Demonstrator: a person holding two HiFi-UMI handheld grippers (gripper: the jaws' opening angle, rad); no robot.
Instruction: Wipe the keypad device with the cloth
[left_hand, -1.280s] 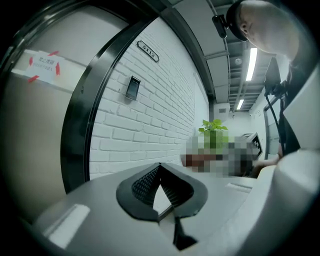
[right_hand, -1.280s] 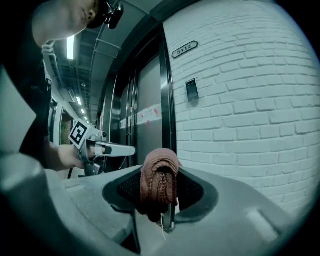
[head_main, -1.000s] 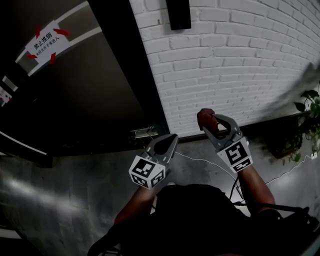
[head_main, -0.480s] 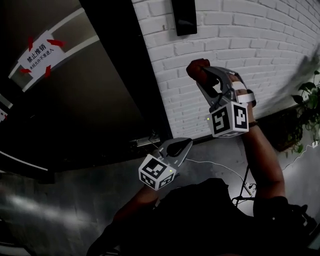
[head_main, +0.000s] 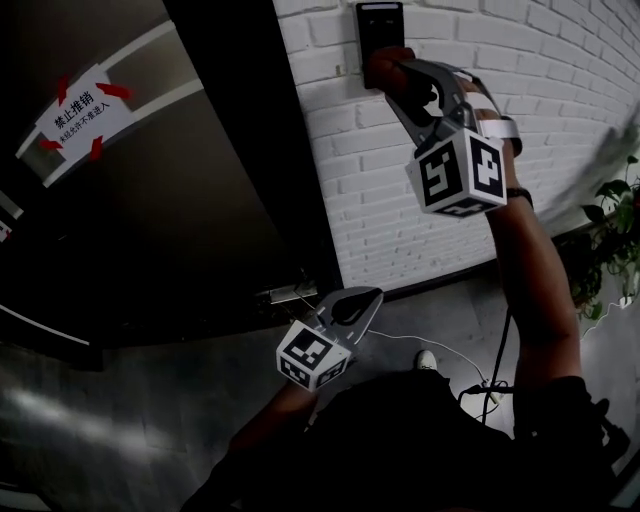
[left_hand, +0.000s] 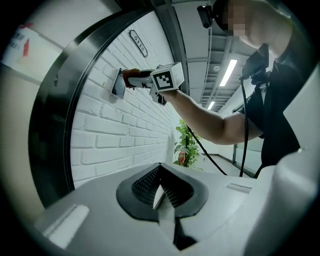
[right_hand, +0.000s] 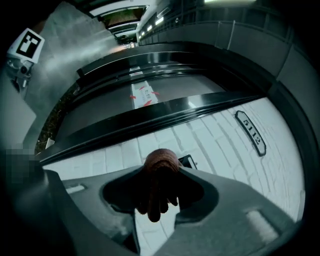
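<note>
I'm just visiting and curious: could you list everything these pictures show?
keypad device: one, black, on the brick wall
cloth: one, reddish-brown, by the keypad device
brick wall: one, white, ahead
door: one, dark, left of the wall
sign: one, white and red, on the door
number plate: one, on the wall
plant: one, green, far right
cable: one, white, on the floor
left gripper: grey, low, shut, empty
right gripper: grey, high, shut on the cloth
</note>
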